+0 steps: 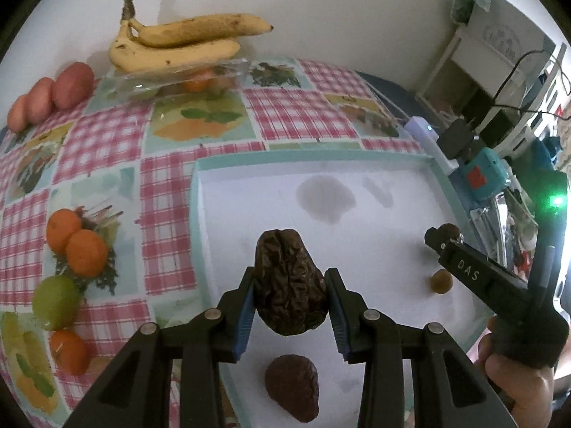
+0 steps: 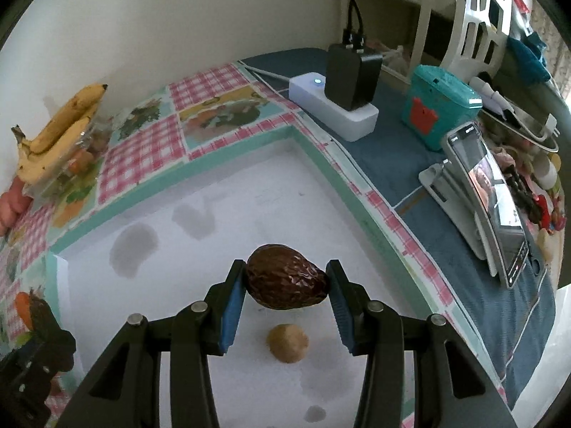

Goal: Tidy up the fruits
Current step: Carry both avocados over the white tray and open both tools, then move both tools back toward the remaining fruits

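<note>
My left gripper (image 1: pixel 291 292) is shut on a dark wrinkled avocado (image 1: pixel 289 281) and holds it above the white tray (image 1: pixel 374 192). A second dark avocado (image 1: pixel 292 387) lies on the tray below it. My right gripper (image 2: pixel 287 281) is shut on another dark avocado (image 2: pixel 285 276) above the tray (image 2: pixel 249 196). A small tan round fruit (image 2: pixel 287 342) lies on the tray under it; it also shows in the left wrist view (image 1: pixel 440 281). The right gripper shows at the right of the left wrist view (image 1: pixel 440 237).
On the checked tablecloth (image 1: pixel 107 142) lie bananas (image 1: pixel 178 46) on a clear box, reddish fruits (image 1: pixel 53 92), oranges (image 1: pixel 76 246) and a green fruit (image 1: pixel 55 301). Right of the tray stand a power strip with a charger (image 2: pixel 339 103), a teal box (image 2: pixel 439 110) and a phone on a stand (image 2: pixel 492 199).
</note>
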`<state>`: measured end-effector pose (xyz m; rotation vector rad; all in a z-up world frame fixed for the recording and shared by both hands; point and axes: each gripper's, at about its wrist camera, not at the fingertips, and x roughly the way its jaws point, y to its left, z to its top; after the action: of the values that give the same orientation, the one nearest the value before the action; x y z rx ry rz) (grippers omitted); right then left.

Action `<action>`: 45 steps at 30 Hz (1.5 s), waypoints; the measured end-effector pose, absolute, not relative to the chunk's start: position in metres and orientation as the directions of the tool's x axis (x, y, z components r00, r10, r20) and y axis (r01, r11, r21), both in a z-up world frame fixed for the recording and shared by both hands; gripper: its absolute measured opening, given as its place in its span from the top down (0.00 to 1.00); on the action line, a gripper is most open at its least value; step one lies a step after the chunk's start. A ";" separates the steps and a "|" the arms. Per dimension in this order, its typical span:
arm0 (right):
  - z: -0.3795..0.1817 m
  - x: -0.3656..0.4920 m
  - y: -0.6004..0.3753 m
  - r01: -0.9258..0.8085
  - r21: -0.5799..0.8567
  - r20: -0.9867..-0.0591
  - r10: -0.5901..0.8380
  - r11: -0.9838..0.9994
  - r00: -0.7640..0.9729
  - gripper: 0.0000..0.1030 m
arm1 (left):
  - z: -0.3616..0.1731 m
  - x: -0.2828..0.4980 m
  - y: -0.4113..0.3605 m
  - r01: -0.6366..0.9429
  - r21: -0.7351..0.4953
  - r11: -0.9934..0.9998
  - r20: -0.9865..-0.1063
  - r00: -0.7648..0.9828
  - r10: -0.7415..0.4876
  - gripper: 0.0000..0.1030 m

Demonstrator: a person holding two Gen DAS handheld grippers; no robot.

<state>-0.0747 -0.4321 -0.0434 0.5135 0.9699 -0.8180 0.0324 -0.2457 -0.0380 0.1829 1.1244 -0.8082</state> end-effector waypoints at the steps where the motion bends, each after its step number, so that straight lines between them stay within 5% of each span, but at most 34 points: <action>1: -0.045 -0.075 -0.433 0.799 0.030 -0.874 -0.373 0.601 0.313 0.54 | -0.039 0.031 -0.247 0.663 -0.248 0.706 -0.857 0.189 -0.479 0.61; 20: -0.057 -0.070 -0.437 0.790 0.000 -0.872 -0.386 0.613 0.300 0.54 | -0.059 0.025 -0.263 0.693 -0.188 0.696 -0.881 0.195 -0.432 0.59; 25: -0.056 -0.068 -0.437 0.790 -0.007 -0.877 -0.384 0.613 0.290 0.54 | -0.047 0.024 -0.260 0.703 -0.192 0.685 -0.873 0.196 -0.446 0.43; 29: -0.046 -0.071 -0.438 0.800 0.010 -0.868 -0.392 0.600 0.306 0.38 | -0.031 0.026 -0.256 0.707 -0.182 0.684 -0.864 0.218 -0.455 0.38; 36: -0.020 -0.069 -0.431 0.787 0.027 -0.845 -0.406 0.617 0.347 0.27 | -0.010 0.035 -0.234 0.657 -0.170 0.735 -0.866 0.256 -0.430 0.29; 40: -0.015 -0.066 -0.422 0.768 0.021 -0.847 -0.397 0.640 0.353 0.27 | -0.003 0.046 -0.210 0.601 -0.147 0.786 -0.868 0.303 -0.394 0.08; 45: -0.015 -0.059 -0.406 0.736 0.025 -0.852 -0.371 0.677 0.370 0.20 | -0.004 0.066 -0.177 0.509 -0.160 0.846 -0.872 0.329 -0.363 0.04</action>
<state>-0.0591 -0.4058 -0.0145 0.4417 0.9491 -0.7400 0.0663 -0.1771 -0.0037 0.1522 1.0960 -0.5732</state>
